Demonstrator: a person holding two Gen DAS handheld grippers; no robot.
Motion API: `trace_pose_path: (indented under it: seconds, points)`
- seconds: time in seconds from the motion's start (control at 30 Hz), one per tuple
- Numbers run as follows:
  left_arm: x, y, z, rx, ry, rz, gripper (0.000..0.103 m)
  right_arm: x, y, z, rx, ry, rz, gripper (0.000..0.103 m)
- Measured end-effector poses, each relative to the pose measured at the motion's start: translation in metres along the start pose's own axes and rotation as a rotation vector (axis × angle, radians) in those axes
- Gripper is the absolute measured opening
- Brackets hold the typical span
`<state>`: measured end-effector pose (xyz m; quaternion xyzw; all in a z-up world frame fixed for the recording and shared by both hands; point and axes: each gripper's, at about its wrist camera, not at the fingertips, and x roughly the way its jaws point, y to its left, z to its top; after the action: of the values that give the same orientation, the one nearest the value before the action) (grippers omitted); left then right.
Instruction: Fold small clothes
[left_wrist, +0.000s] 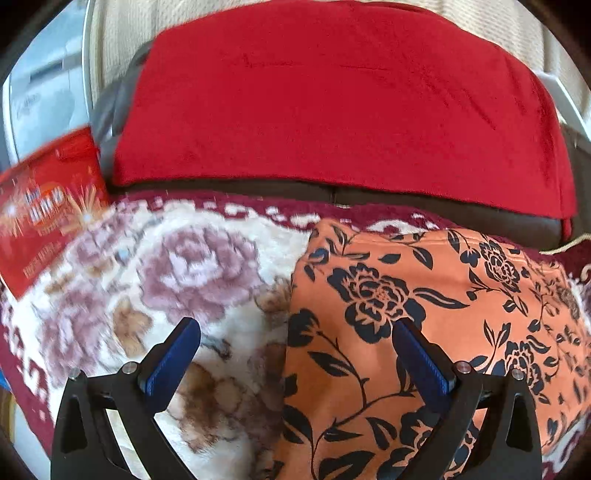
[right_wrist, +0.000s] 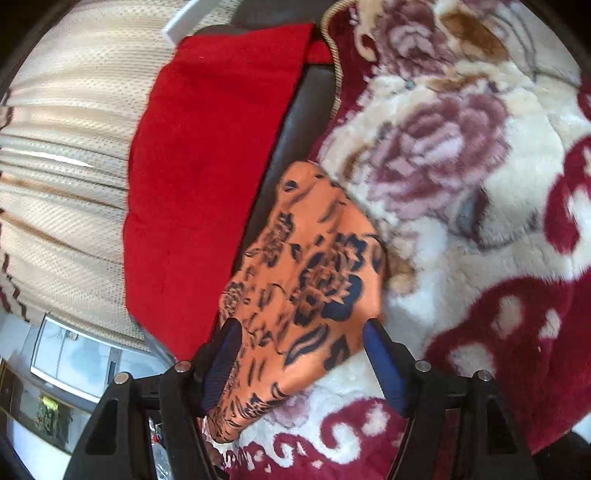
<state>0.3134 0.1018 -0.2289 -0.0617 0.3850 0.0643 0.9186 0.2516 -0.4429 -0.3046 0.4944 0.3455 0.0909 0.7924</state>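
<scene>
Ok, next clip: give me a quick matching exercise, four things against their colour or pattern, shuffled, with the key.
Things:
1. garment
2. blanket
3. cushion
4. finger pads

Looks:
A. plain red
B. blue
C. orange with dark flowers
D. cream with mauve roses and a maroon border

Pairs: 1-C, 2-D, 3-A, 4-B

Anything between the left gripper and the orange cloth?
Nothing visible. The left gripper is open right over the orange cloth's left edge on the blanket; one finger already overlaps the cloth.
</scene>
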Motion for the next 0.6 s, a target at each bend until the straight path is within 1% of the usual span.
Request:
trace_pose_path:
  seconds: [0.03,0.1,0.13,0.2,0.27,0.37,0.43,0.5,0.53,0.57,0.6]
  points:
    - [0.009,0.001,-0.001,0.006,0.038,-0.009,0.103,0.005,-0.002,-0.001,0.014,0.014,-0.024,0.072]
    - [0.029,-0.005,-0.008,0.056,0.140,0.006,0.103,0.012,-0.007,-0.002,0.030,0.035,-0.035,0.072]
    - [0.036,-0.007,-0.010,0.070,0.166,0.002,0.103,0.018,-0.011,-0.002,0.051,0.045,-0.053,0.072]
    - [0.033,-0.007,-0.010,0.061,0.145,-0.004,0.103,0.022,-0.016,-0.003,0.086,0.036,-0.041,0.072]
    - [0.028,-0.008,-0.008,0.068,0.122,-0.005,0.103,0.026,-0.018,0.002,0.086,0.028,-0.030,0.074]
    - [0.022,-0.008,-0.006,0.051,0.097,-0.015,0.103,0.036,-0.016,0.012,0.093,0.002,-0.004,0.074]
    - [0.018,-0.006,-0.003,0.040,0.076,-0.019,0.103,0.045,-0.013,0.019,0.081,-0.013,-0.011,0.074]
    - [0.018,0.001,0.002,0.038,0.056,0.000,0.103,0.051,-0.007,0.022,0.055,-0.039,-0.018,0.072]
    - [0.019,0.006,0.004,0.034,0.051,0.010,0.103,0.054,-0.004,0.023,0.038,-0.044,-0.027,0.069]
    - [0.021,0.011,0.006,0.028,0.049,0.016,0.103,0.058,-0.001,0.024,0.016,-0.047,-0.047,0.051]
    - [0.024,0.016,0.007,0.021,0.054,0.023,0.103,0.062,0.002,0.025,0.002,-0.040,-0.059,0.039]
